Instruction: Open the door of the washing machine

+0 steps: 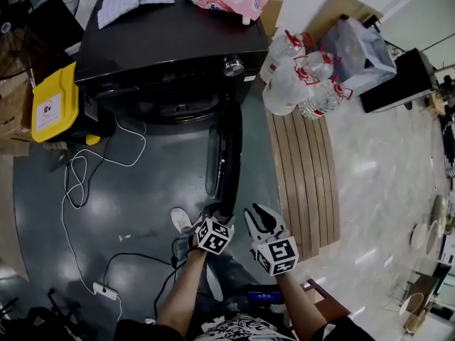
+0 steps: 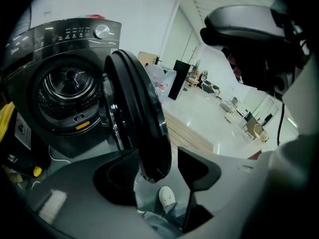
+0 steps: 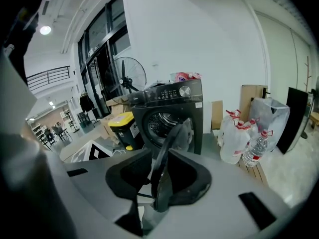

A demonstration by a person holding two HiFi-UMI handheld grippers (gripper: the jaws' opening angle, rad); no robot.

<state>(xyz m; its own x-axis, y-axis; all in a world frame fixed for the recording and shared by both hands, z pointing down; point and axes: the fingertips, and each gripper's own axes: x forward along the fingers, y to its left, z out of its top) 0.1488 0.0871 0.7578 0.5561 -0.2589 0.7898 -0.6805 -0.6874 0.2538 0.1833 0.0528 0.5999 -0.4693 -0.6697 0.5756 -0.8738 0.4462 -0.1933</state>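
Note:
The black washing machine (image 1: pixel 170 55) stands at the top of the head view, its drum (image 2: pixel 67 91) showing. Its round door (image 1: pixel 226 155) is swung out towards me and seen edge-on. My left gripper (image 1: pixel 212 215) hovers at the door's near edge. In the left gripper view the door's lower rim (image 2: pixel 149 148) lies between the jaws of the left gripper (image 2: pixel 157 176), and the right pad stands apart from it. My right gripper (image 1: pixel 259 217) is just right of the door, jaws apart. In its own view the door (image 3: pixel 172 153) shows through the gap of the right gripper (image 3: pixel 160 183).
Large water bottles (image 1: pixel 298 84) and a wooden slat board (image 1: pixel 306 176) sit right of the machine. A yellow-lidded bin (image 1: pixel 53 105) stands at its left. A white cable (image 1: pixel 78 183) runs to a power strip (image 1: pixel 105 290). My shoe (image 1: pixel 181 220) is below the door.

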